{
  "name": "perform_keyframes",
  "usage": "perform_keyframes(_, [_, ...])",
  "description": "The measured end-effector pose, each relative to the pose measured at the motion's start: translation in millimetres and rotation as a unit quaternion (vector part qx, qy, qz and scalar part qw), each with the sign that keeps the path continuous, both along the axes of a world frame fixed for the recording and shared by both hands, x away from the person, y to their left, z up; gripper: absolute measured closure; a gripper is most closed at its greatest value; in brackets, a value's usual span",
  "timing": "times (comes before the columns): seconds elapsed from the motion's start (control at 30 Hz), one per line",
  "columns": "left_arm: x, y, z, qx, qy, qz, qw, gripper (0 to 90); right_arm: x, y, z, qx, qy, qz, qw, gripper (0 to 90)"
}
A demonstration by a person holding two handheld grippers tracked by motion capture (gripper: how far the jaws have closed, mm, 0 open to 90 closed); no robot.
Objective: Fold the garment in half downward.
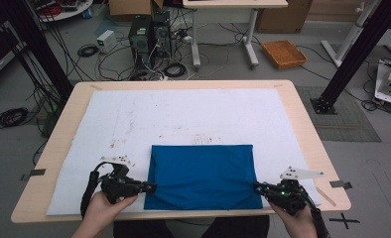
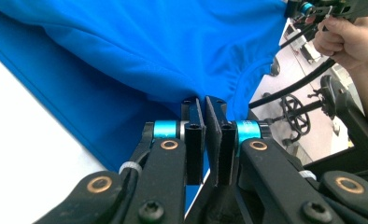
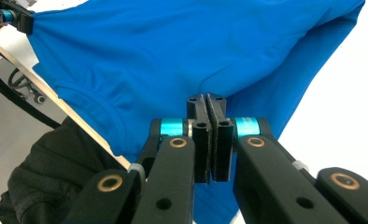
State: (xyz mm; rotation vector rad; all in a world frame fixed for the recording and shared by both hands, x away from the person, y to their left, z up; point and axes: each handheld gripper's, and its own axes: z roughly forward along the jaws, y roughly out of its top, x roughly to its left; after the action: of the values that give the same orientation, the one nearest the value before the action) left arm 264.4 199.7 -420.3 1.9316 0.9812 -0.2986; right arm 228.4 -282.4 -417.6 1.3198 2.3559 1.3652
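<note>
Both of my hands come in at the bottom of the high view, one gripper in each. My left gripper [image 1: 153,187] bites the left edge of the blue garment [image 1: 203,176], and my right gripper [image 1: 257,187] bites its right edge. The garment lies folded into a rectangle on the white mat [image 1: 134,119], near my side of the wooden table [image 1: 302,124]. Each grip sits close to a near corner, so I judge the cloth is held taut between the two hands to keep the fold square while it is shifted or folded again.

Left gripper view: my jaws stand together, clamped on a pinch of the blue garment [image 2: 140,51]. Fabric gathers into small puckers at the pads, which suggests a firm hold under tension. My other hand [image 2: 345,37] with its gripper shows far off at the upper right, at the opposite edge.

Right gripper view: jaws are likewise closed on the blue garment [image 3: 182,51], with the cloth fanning away from the pads. A ribbed hem shows at left, over the table edge [image 3: 42,88]. White mat [image 3: 341,93] lies at right.
</note>
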Motion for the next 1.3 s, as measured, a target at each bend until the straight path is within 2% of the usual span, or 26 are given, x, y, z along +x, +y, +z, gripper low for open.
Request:
perform_keyframes(0.2, [-1.2,-0.6,-7.0,0.019,0.0,0.004,0.9998,85.8,-0.7,-2.8,-7.1,-0.011,0.005,-0.003,0.9999,89.1])
perform_keyframes(0.3, [-0.8,-0.9,-9.8,0.038,-0.005,0.01,0.9992,85.2,-0.8,-1.5,-11.5,-0.019,0.009,-0.002,0.9998,86.3])
perform_keyframes(0.43, [-2.3,-2.0,-14.7,0.06,-0.008,0.012,0.9981,80.1,-1.5,-1.1,-18.1,-0.034,0.017,-0.002,0.9993,84.8])
perform_keyframes(0.57, [-5.0,-0.7,-15.8,0.069,-0.008,0.017,0.9974,72.9,-2.6,-3.3,-19.7,-0.039,0.02,-0.006,0.999,81.2])
perform_keyframes(0.7, [-2.7,4.6,-7.7,0.072,-0.029,0.035,0.9964,63.7,0.6,-6.6,-11.4,-0.038,0.004,-0.016,0.9992,72.2])
perform_keyframes(0.77, [3.4,6.4,-1.7,0.07,-0.046,0.048,0.9953,59.1,6.6,-8.0,-5.4,-0.041,-0.015,-0.022,0.9988,65.7])
perform_keyframes(0.83, [13.6,6.9,4.1,0.071,-0.066,0.065,0.9931,56.4,17.4,-9.7,0.3,-0.048,-0.028,-0.033,0.9979,64.0])
perform_keyframes(0.87, [19.9,6.6,6.4,0.075,-0.079,0.074,0.9913,55.1,24.6,-10.7,2.3,-0.047,-0.039,-0.038,0.9974,60.8])
perform_keyframes(0.97, [43.2,5.6,10.4,0.072,-0.102,0.099,0.9872,53.6,49.2,-13.2,6.7,-0.042,-0.056,-0.06,0.9957,59.4])
perform_keyframes(1.0, [51.1,5.1,10.3,0.071,-0.11,0.111,0.9851,53.4,58.1,-13.8,6.9,-0.039,-0.059,-0.068,0.9951,58.7])
perform_keyframes(1.1, [73.1,2.4,7.6,0.081,-0.133,0.152,0.9761,52.0,83.1,-13.9,4.5,-0.037,-0.059,-0.084,0.994,58.7])
perform_keyframes(1.13, [79.6,1.7,5.5,0.08,-0.137,0.159,0.9745,52.0,90.9,-13.6,3.0,-0.037,-0.053,-0.091,0.9938,58.7])
perform_keyframes(1.17, [86.1,0.7,3.3,0.082,-0.138,0.164,0.9734,52.0,98.5,-13.5,1.2,-0.031,-0.048,-0.095,0.9938,58.6])
perform_keyframes(1.3, [108.9,-5.1,-9.8,0.094,-0.126,0.17,0.9728,51.0,122.4,-9.4,-7.3,-0.011,-0.033,-0.116,0.9927,55.7])
